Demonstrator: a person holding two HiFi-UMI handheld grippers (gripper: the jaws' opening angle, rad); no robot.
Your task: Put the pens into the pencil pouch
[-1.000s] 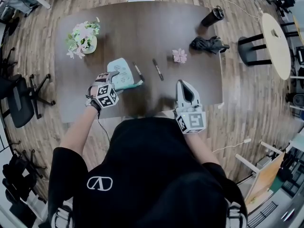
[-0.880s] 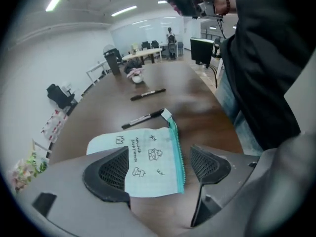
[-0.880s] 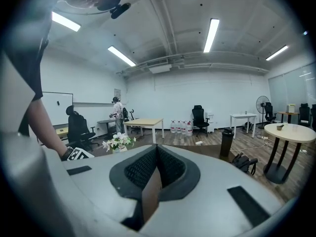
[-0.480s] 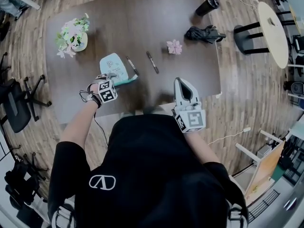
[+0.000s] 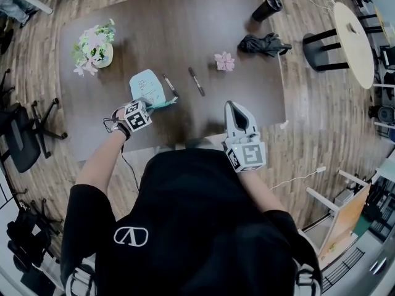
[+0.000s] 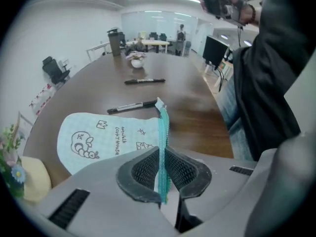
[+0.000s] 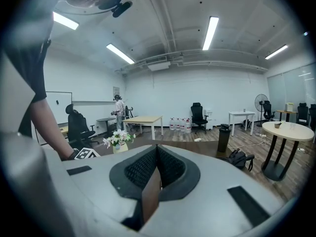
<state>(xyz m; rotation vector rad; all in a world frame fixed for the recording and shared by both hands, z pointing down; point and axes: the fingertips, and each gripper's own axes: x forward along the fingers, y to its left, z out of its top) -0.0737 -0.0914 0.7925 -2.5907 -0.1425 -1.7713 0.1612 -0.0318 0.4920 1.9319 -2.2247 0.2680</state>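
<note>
Steeply downturned, left tongs (image 6: pixel 161 168) are closing on pencil pouch (image 6: pixel 101 138).

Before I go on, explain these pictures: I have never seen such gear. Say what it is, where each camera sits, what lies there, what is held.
A person holds a two-jaw gripper in each hand. One picture looks down from their head; the others look along each gripper's jaws. On the table lie a pencil pouch, two pens, a flower pot and a pink flower. The left gripper is closing its jaws on the pouch's zipper edge; the right gripper is shut and empty.
</note>
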